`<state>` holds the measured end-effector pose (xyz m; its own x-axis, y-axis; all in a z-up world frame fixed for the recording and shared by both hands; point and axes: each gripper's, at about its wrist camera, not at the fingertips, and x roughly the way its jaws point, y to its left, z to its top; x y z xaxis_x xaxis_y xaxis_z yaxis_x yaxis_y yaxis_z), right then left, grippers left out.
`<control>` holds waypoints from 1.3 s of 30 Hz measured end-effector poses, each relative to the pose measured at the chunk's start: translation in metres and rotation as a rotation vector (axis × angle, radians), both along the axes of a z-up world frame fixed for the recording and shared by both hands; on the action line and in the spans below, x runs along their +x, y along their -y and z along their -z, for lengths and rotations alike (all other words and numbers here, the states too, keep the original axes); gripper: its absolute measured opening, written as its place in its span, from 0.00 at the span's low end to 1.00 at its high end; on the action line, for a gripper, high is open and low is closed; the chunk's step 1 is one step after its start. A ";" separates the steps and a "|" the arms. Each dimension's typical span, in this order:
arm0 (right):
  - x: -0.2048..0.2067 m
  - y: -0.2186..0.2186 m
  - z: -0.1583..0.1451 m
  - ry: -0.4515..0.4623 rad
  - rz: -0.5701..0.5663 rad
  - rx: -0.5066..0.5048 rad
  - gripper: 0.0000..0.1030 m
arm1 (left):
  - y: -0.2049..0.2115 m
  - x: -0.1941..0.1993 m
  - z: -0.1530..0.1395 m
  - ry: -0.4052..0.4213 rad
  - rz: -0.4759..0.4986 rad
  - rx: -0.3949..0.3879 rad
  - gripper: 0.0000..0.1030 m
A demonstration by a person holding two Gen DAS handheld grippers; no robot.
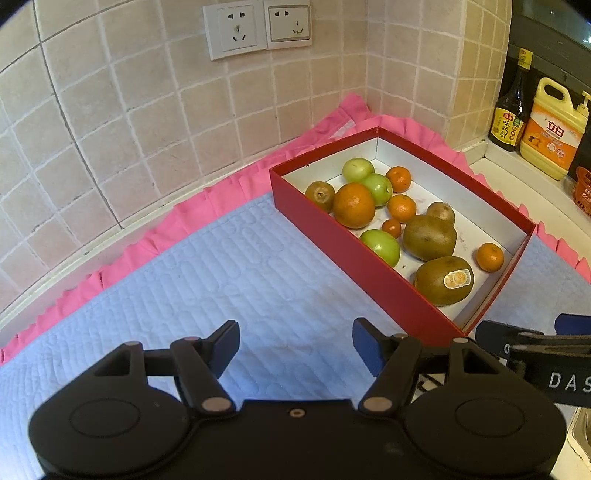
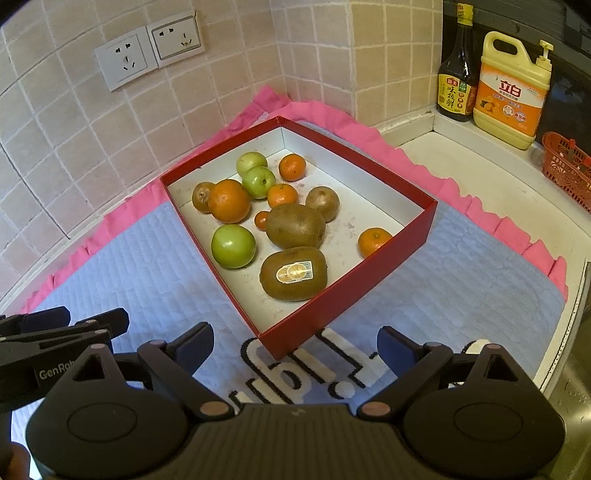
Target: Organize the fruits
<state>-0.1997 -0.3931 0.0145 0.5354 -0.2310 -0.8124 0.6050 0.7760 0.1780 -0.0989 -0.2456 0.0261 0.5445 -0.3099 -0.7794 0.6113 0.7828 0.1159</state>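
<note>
A red box (image 1: 354,266) (image 2: 391,254) with a white inside stands on a blue quilted mat (image 1: 221,280) (image 2: 461,280). In it lie mixed fruits: several kiwis, among them one with a sticker (image 1: 443,280) (image 2: 293,273), three green apples such as the nearest one (image 1: 380,246) (image 2: 233,245), a large orange (image 1: 354,205) (image 2: 229,201) and several small tangerines. My left gripper (image 1: 293,343) hovers open over the mat, left of the box's near corner. My right gripper (image 2: 295,345) stands open just before the box's near corner. Neither holds anything.
A tiled wall with two sockets (image 1: 256,27) (image 2: 147,51) runs behind. A dark sauce bottle (image 1: 511,110) (image 2: 456,70), a yellow detergent jug (image 1: 554,125) (image 2: 513,88) and a red basket (image 2: 567,166) stand on the white counter at the right. The mat has a pink frill (image 1: 110,266).
</note>
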 end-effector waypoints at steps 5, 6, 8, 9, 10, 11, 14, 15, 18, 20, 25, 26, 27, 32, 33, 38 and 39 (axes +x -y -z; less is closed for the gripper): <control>0.003 0.001 0.003 -0.007 -0.004 0.000 0.94 | 0.001 0.002 0.001 0.000 0.001 0.003 0.78; 0.004 0.001 0.003 -0.007 -0.003 0.000 0.94 | 0.001 0.003 0.002 -0.002 0.000 0.002 0.78; 0.005 0.002 0.004 -0.009 -0.007 0.003 0.94 | 0.001 0.004 0.002 -0.004 0.002 0.000 0.78; 0.005 0.002 0.004 -0.010 -0.008 0.005 0.94 | 0.001 0.005 0.003 -0.004 0.001 0.000 0.78; 0.006 0.002 0.005 -0.010 -0.008 0.006 0.94 | 0.001 0.005 0.003 -0.004 0.001 0.000 0.78; 0.006 0.002 0.005 -0.011 -0.009 0.006 0.94 | 0.001 0.006 0.003 -0.004 0.001 0.000 0.78; 0.008 0.001 0.006 -0.011 -0.011 0.007 0.94 | 0.001 0.006 0.003 -0.003 0.002 0.000 0.78; 0.009 0.001 0.006 -0.011 -0.012 0.008 0.94 | 0.000 0.007 0.003 -0.003 0.002 -0.001 0.78; 0.010 0.001 0.006 -0.012 -0.014 0.010 0.94 | 0.000 0.008 0.003 -0.004 0.001 0.000 0.78; 0.010 0.000 0.006 -0.011 -0.018 0.008 0.94 | 0.000 0.009 0.003 -0.004 0.001 0.000 0.78; 0.009 -0.001 0.005 -0.008 -0.019 0.006 0.94 | 0.000 0.009 0.003 -0.003 -0.001 -0.005 0.78; 0.009 -0.001 0.005 -0.007 -0.019 0.007 0.94 | 0.000 0.009 0.003 -0.002 -0.002 -0.006 0.78; 0.008 -0.001 0.005 -0.006 -0.019 0.007 0.94 | 0.000 0.008 0.003 -0.001 -0.002 -0.006 0.78; 0.006 0.000 0.004 -0.003 -0.017 0.009 0.94 | 0.001 0.006 0.002 -0.003 0.000 -0.008 0.78; 0.005 0.000 0.004 -0.003 -0.016 0.009 0.94 | 0.001 0.005 0.001 -0.004 0.001 -0.009 0.78; 0.002 0.000 0.003 -0.001 -0.012 0.011 0.94 | 0.000 0.003 0.000 -0.004 0.004 -0.012 0.78; 0.002 0.000 0.003 -0.001 -0.012 0.011 0.94 | 0.001 0.003 0.001 -0.004 0.003 -0.012 0.78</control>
<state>-0.1974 -0.3926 0.0114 0.5374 -0.2155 -0.8153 0.5959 0.7812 0.1863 -0.0961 -0.2462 0.0256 0.5404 -0.3211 -0.7777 0.6143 0.7822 0.1039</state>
